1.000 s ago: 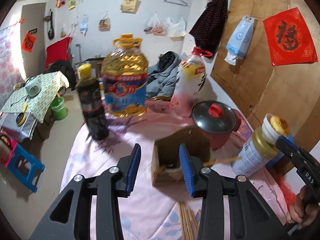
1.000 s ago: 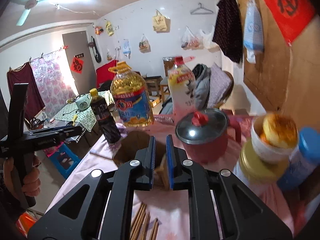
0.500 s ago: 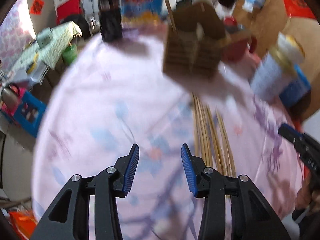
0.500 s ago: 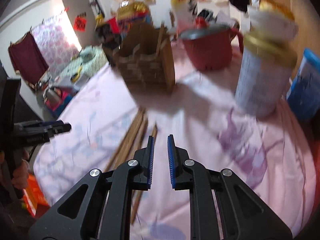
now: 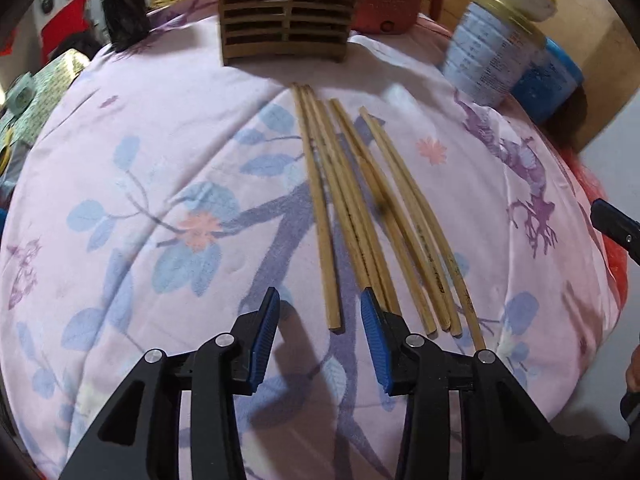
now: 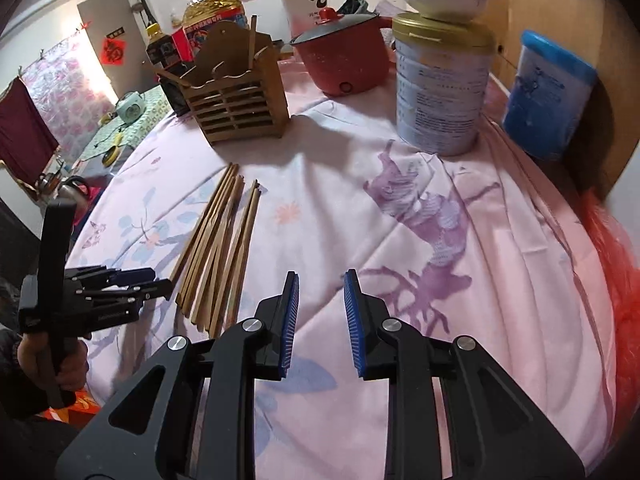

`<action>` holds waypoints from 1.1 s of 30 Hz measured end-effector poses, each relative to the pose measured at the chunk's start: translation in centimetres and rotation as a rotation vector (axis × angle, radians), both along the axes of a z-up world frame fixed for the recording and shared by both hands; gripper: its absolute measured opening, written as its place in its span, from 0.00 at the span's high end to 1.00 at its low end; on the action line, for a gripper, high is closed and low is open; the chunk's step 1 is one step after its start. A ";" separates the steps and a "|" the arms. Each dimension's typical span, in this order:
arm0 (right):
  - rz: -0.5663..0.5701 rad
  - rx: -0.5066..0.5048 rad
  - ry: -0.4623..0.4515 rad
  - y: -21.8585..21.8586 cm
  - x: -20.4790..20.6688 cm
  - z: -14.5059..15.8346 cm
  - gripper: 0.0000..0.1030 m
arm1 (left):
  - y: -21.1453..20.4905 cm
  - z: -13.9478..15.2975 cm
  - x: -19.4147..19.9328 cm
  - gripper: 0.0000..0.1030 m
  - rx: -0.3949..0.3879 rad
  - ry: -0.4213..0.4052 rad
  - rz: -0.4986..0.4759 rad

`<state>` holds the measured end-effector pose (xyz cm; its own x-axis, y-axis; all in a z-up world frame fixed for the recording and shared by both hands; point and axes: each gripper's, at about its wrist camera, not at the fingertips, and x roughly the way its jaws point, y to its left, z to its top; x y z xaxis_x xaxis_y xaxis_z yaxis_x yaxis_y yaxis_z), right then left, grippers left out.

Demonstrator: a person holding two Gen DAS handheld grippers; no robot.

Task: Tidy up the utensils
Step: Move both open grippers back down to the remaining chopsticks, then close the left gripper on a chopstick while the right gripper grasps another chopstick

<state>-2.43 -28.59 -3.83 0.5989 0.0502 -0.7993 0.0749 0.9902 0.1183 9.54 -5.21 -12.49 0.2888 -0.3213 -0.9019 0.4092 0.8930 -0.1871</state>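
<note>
Pink floral cloth [image 5: 160, 152] covers the table where a loose row of pale wooden chopsticks [image 5: 360, 208] lies flat, slender and roughly parallel, fanning apart slightly toward their near ends. Behind their far tips stands a slatted wooden utensil holder [image 5: 286, 12] with one stick upright inside. Nearest the chopsticks, the left gripper [image 5: 320, 316] hovers with jaws spread, straddling the leftmost stick's end. Further right, the right gripper [image 6: 320, 304] is parted too, holding nothing.

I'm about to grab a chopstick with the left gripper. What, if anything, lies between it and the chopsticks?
Nothing visible. The open left gripper hovers at the near ends of the chopsticks, with only bare tablecloth around them.
</note>
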 end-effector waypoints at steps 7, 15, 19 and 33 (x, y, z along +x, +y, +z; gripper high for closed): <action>-0.002 -0.021 0.004 2.2 -0.9 0.1 0.75 | -0.2 -0.7 0.0 0.92 -0.011 -0.046 -0.031; 0.088 -0.036 0.048 4.3 -1.1 -1.9 0.75 | 3.9 -0.5 -0.2 0.94 0.011 -0.043 0.058; 0.178 -0.022 0.125 6.0 -1.2 -4.9 0.75 | 6.6 -0.4 -0.7 0.94 0.017 -0.029 0.103; 0.295 0.010 0.164 9.0 -0.7 -7.7 0.79 | 8.4 -0.2 -2.5 0.94 0.035 -0.025 0.125</action>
